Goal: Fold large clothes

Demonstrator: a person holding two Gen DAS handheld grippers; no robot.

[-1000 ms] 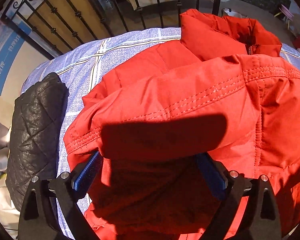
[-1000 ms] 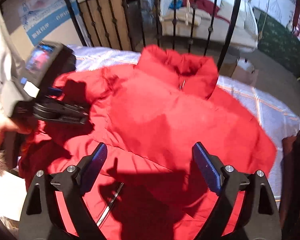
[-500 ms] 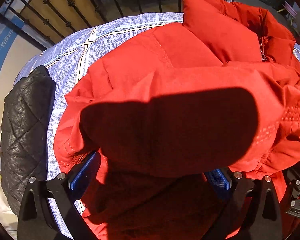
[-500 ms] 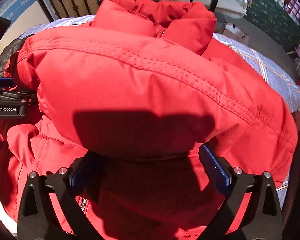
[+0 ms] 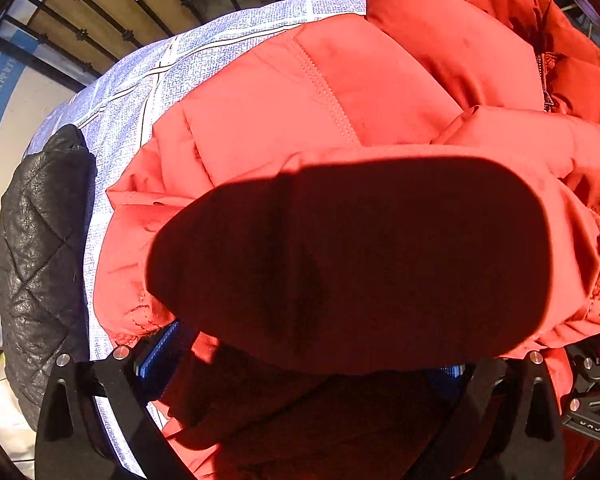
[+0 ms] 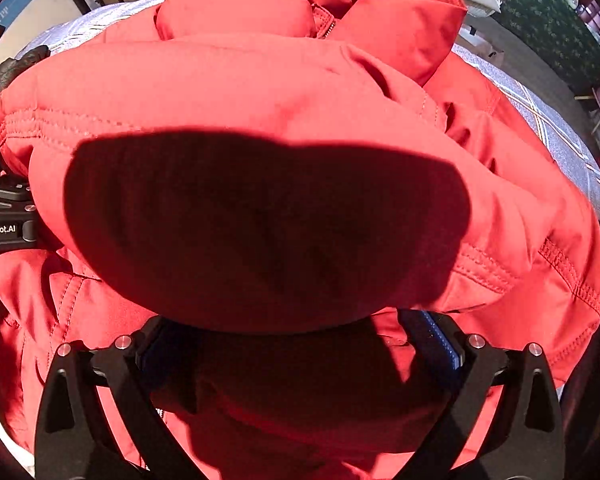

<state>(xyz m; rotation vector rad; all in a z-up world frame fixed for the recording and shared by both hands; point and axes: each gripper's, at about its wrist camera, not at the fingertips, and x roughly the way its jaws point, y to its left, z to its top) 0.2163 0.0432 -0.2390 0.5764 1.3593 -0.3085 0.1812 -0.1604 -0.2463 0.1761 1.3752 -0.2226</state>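
Covering nearly the whole checked bedspread (image 5: 148, 92), the red padded jacket (image 5: 300, 112) lies with its collar (image 6: 384, 24) at the far end and its bottom part brought up over the body; that thick roll fills both wrist views. Beside it, on the bed's left edge, we see a black quilted garment (image 5: 40, 248).

We judge the step in hand to be laying the lower half onto the chest. To do it well, we should set the roll down square, its stitched hem (image 6: 60, 124) parallel to the collar, then press out the trapped air.

Our right gripper (image 6: 300, 344) stands wide, its jaws having just been opening, the puffy fold bulging between them; whether the pads still pinch it we cannot tell. Our left gripper (image 5: 304, 356) straddles the same fold, its pads half buried, so its hold is likewise unclear.
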